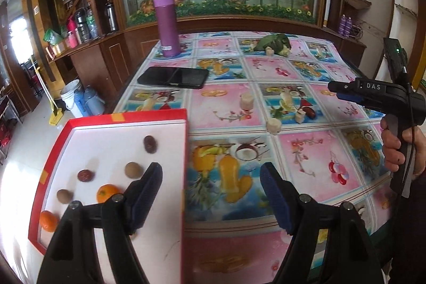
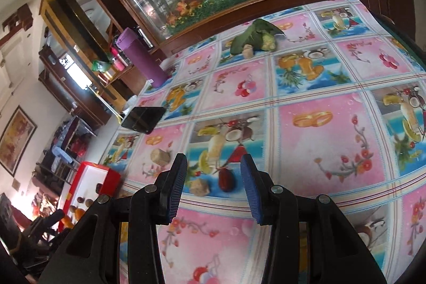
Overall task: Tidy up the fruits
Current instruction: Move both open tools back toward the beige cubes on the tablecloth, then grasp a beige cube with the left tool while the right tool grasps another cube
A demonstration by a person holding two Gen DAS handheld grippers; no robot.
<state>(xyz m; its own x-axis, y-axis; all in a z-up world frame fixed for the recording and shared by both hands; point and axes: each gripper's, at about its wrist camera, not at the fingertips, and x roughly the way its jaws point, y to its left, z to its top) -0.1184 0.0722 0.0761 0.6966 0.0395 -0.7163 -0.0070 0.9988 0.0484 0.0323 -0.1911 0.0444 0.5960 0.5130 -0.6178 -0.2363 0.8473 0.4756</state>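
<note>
A red box with a white inside [image 1: 80,140] sits at the table's left edge. It holds two oranges [image 1: 107,193], red dates [image 1: 85,175] and brown round fruits [image 1: 132,170]. My left gripper [image 1: 211,190] is open and empty, straddling the box's right wall. A red date [image 2: 226,181] lies on the tablecloth beside pale chunks [image 2: 199,186]. My right gripper [image 2: 214,185] is open just short of that date, with nothing between its pads. In the left wrist view the right gripper [image 1: 346,91] is at the right, held by a hand, near the same date [image 1: 310,112] and several chunks [image 1: 273,125].
A purple flask [image 1: 167,23] and a black phone [image 1: 173,77] stand at the table's far left. A green leafy bundle [image 1: 271,43] with a pale chunk lies at the far side. A glass cabinet of artificial flowers backs the table. Buckets [image 1: 72,97] stand on the floor at left.
</note>
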